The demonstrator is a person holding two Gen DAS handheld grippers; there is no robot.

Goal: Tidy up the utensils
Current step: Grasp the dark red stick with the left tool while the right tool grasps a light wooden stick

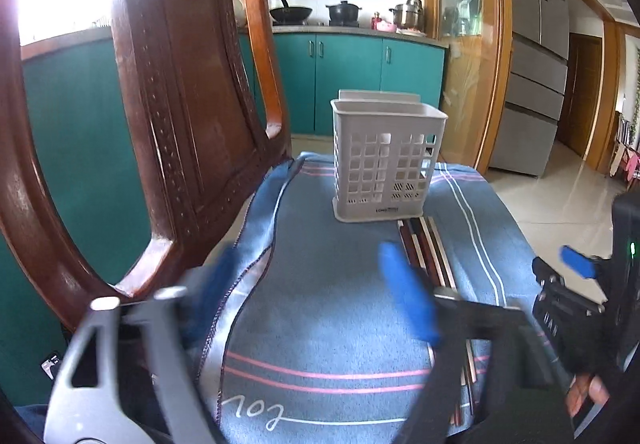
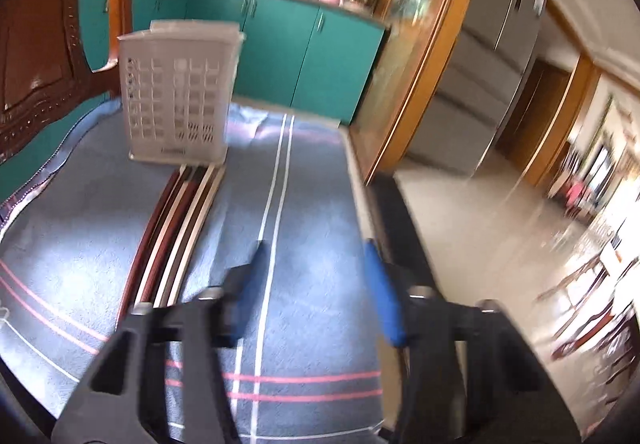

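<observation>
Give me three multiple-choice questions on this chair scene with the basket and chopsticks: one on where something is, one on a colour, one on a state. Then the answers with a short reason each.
1. Where do the chopsticks lie?
A. Inside the basket
B. On the towel, in front of the basket
C. On the floor

2. What colour is the utensil basket?
A. White
B. Green
C. Red

3. What is in the right gripper?
A. A chopstick
B. The basket
C. Nothing; it is open over the towel

Answers:
1. B, the bundle rests on the blue striped towel with its far ends by the basket's base.
2. A, its slotted walls are white against the teal cabinets.
3. C, only cloth shows between its blue fingers.
</observation>
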